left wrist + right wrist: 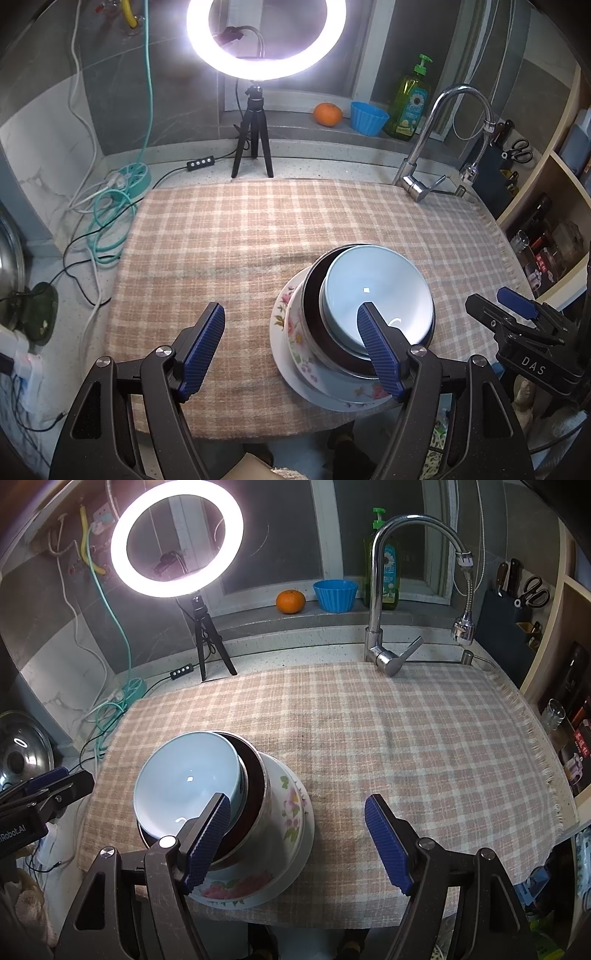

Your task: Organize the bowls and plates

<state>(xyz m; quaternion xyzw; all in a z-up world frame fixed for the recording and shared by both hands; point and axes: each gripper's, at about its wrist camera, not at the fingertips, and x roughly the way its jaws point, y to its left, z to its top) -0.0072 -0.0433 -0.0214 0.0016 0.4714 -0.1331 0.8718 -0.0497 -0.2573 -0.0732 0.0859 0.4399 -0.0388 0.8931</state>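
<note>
A stack stands near the front edge of the checked cloth (240, 236): a flowered plate (291, 332) at the bottom, a dark bowl (314, 325) on it, and a pale blue bowl (376, 291) nested tilted on top. The same stack shows in the right wrist view: plate (291, 812), dark bowl (255, 775), blue bowl (184, 775). My left gripper (291, 314) is open and empty, its right finger over the stack's near side. My right gripper (297, 805) is open and empty, its left finger in front of the stack. Neither touches the dishes.
A ring light on a tripod (255, 147) stands behind the cloth, a faucet (384, 590) at back right. On the sill are an orange (290, 601), a blue cup (335, 595) and a soap bottle (408, 103). Cables (110, 210) lie left; shelves (554, 236) stand right.
</note>
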